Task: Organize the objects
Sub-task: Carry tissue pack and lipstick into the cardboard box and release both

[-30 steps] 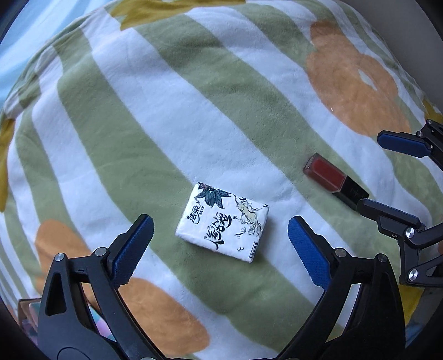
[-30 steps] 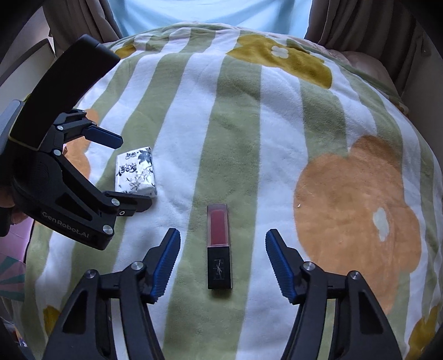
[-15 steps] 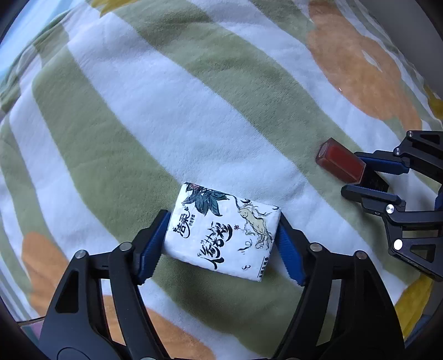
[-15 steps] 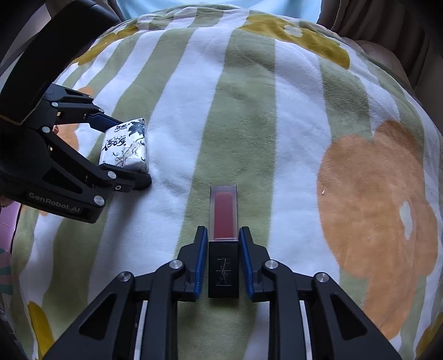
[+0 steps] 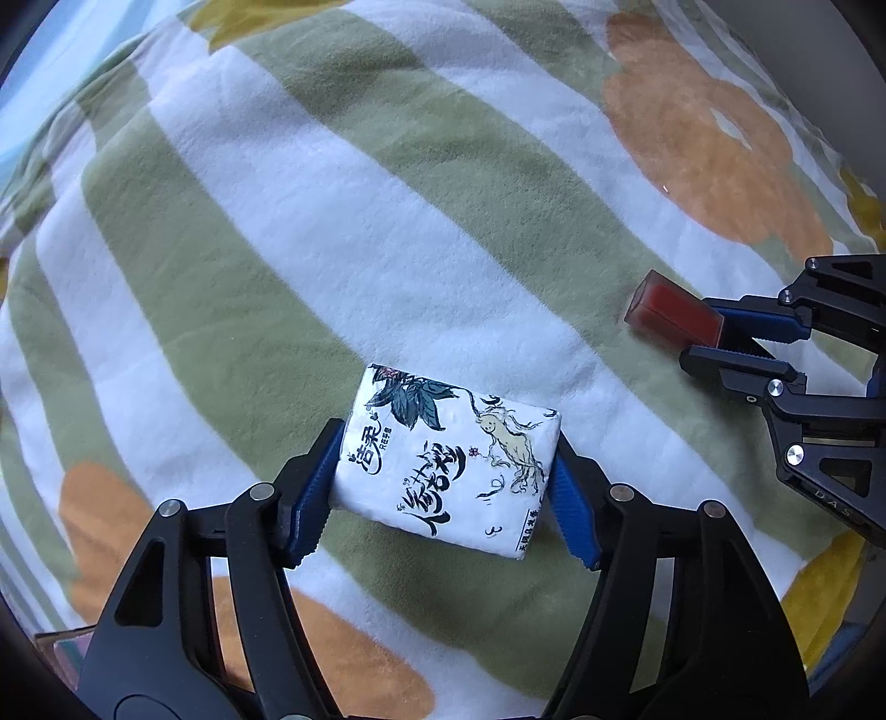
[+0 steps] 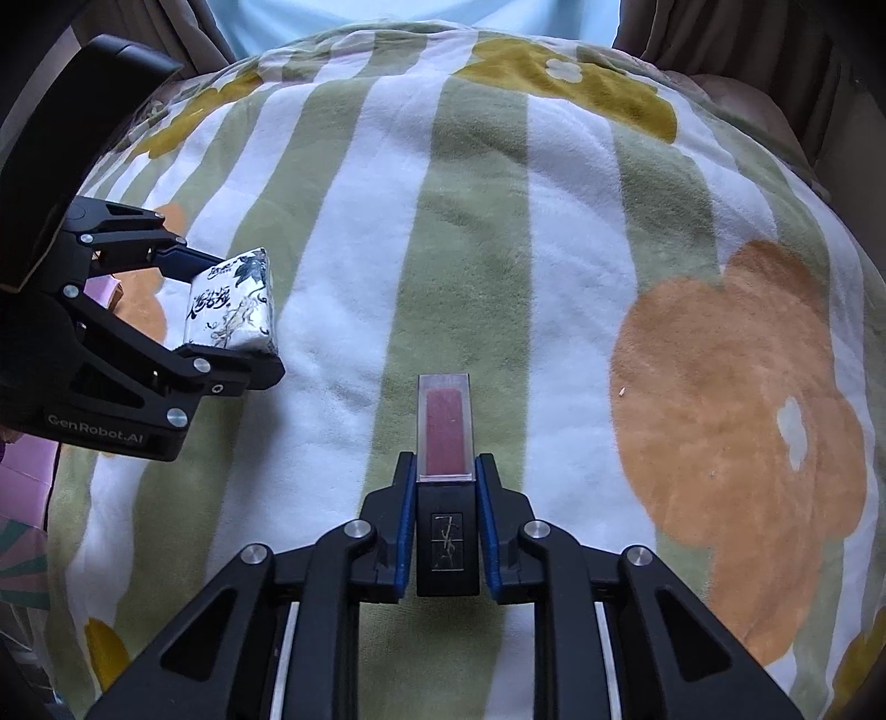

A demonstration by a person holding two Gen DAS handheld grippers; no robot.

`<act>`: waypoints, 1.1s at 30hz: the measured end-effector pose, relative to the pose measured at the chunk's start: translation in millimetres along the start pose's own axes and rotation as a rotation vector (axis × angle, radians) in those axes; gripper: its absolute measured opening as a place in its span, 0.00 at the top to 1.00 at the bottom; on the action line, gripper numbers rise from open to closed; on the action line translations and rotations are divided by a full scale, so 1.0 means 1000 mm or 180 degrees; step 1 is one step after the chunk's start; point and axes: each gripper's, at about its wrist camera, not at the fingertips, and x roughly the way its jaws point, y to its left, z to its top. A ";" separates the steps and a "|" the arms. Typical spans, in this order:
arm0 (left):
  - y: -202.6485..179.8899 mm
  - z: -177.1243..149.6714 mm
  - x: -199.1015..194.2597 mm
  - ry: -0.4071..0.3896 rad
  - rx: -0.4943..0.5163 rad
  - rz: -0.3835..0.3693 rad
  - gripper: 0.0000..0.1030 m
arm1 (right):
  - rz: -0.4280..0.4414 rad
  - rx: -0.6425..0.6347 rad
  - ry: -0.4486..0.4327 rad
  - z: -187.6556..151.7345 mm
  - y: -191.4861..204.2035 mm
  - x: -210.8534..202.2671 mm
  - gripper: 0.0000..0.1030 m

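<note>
A white tissue pack [image 5: 443, 459] with ink drawings lies on the striped flowered blanket [image 5: 332, 221]. My left gripper [image 5: 443, 443] is still closing, and its blue pads press on the pack's two short sides. The right wrist view shows the tissue pack [image 6: 232, 302] between the left gripper [image 6: 243, 318] fingers. A red lip gloss tube [image 6: 446, 432] with a black cap points away from me, and my right gripper [image 6: 446, 471] is shut on the cap end. In the left wrist view the lip gloss tube [image 5: 670, 310] sticks out of the right gripper [image 5: 703, 332] at the right.
The blanket [image 6: 554, 277] bulges like a mound and drops off at its edges. Pink boxes [image 6: 22, 487] sit past its left edge. Brown curtains [image 6: 747, 33] and a pale blue cloth [image 6: 415, 16] hang at the back.
Both grippers closed: the left one came down around the tissue pack and squeezed it, the right one clamped the lip gloss tube's black cap. Both objects lie where they were.
</note>
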 end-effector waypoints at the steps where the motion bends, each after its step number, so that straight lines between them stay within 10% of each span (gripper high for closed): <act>1: 0.001 -0.001 -0.004 -0.0014 -0.0013 0.0005 0.37 | 0.0001 0.0005 -0.0005 0.001 -0.001 -0.004 0.82; 15: 0.018 -0.002 -0.140 -0.0440 -0.0700 0.0141 0.37 | 0.0003 0.0056 -0.0159 0.050 0.020 -0.111 0.82; 33: 0.027 -0.124 -0.296 -0.0898 -0.2536 0.0676 0.37 | 0.0153 0.0090 -0.0313 0.057 0.082 -0.226 0.82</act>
